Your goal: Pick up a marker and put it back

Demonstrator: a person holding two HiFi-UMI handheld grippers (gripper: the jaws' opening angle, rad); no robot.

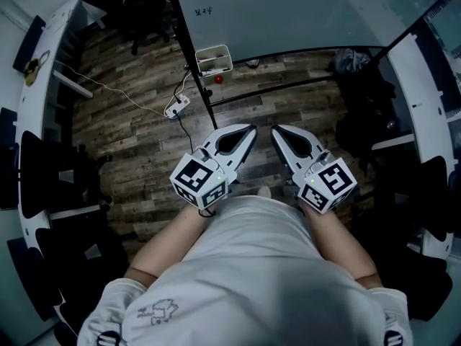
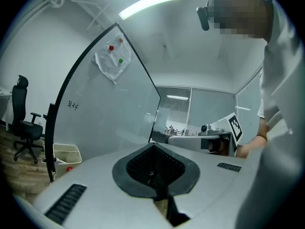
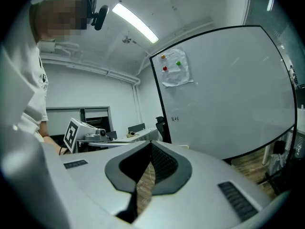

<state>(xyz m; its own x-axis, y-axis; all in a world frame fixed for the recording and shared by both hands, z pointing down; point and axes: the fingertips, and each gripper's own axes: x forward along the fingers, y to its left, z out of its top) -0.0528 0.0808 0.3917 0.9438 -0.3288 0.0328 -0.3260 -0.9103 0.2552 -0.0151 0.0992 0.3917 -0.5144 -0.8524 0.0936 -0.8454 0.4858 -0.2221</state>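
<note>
While left tool [image 1: 253,127] and right tool [image 1: 274,127] sit closed and empty near my waist, pickup not started.
Marker not resolvable; I judge it's in white bin [image 1: 214,58], far, at whiteboard [image 1: 288,13] foot. Next: reach there, open one tool.

Light: cool and bluish, from a long ceiling lamp [image 2: 150,3].
Brightness: both gripper views are fairly bright; the head view is dim, and the floor [image 1: 137,128] is dark at the sides.
Glare: the lamp burns out to white; the whiteboard [image 3: 224,94] has a weak sheen.
Shadows: soft.
Distortion: strong fisheye; the whiteboard bends into an arc, and the corners are black.
Focus: left gripper [image 2: 151,146] and right gripper [image 3: 150,143] are slightly soft near the lens.
</note>
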